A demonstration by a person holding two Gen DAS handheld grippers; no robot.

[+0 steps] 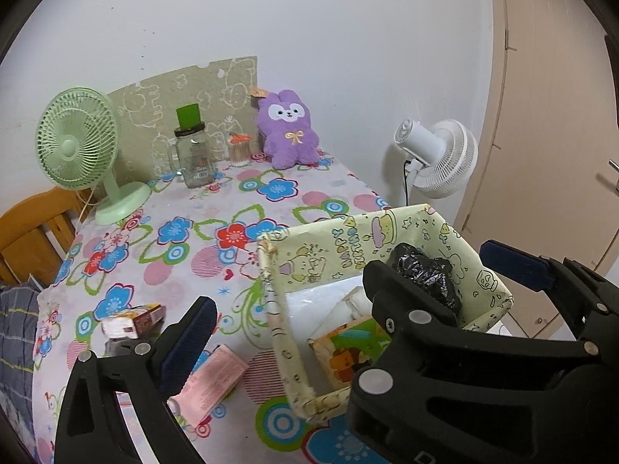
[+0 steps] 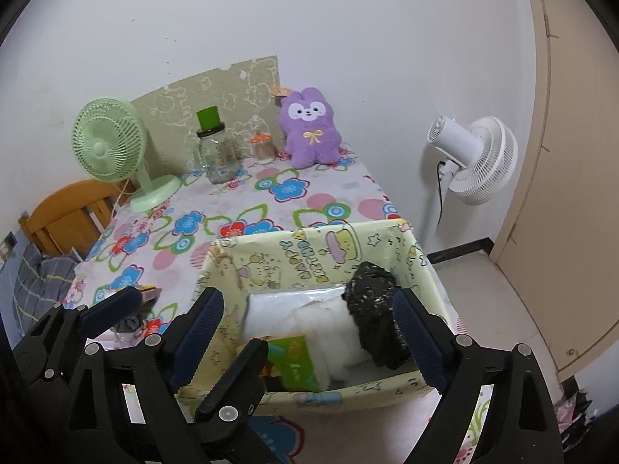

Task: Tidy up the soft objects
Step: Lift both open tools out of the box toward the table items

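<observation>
A yellow cartoon-print box (image 1: 325,243) (image 2: 309,249) stands at the table's near right corner. Inside lie a black crumpled plastic bag (image 1: 429,274) (image 2: 373,301), white soft padding (image 2: 329,324) and a green picture pack (image 2: 298,359). My right gripper (image 2: 309,332) is open and empty, its fingers straddling the box's contents from above. My left gripper (image 1: 348,294) is open and empty, just left of the right one at the box's left wall. A purple plush bunny (image 1: 288,127) (image 2: 311,131) sits against the far wall.
On the flowered tablecloth (image 1: 240,208) stand a green desk fan (image 1: 77,143), a glass jar with green lid (image 1: 191,150) and a toothpick holder (image 1: 240,149). A pink packet (image 1: 216,379) and a small carton (image 1: 133,319) lie near the left gripper. A white floor fan (image 2: 476,158) stands at right.
</observation>
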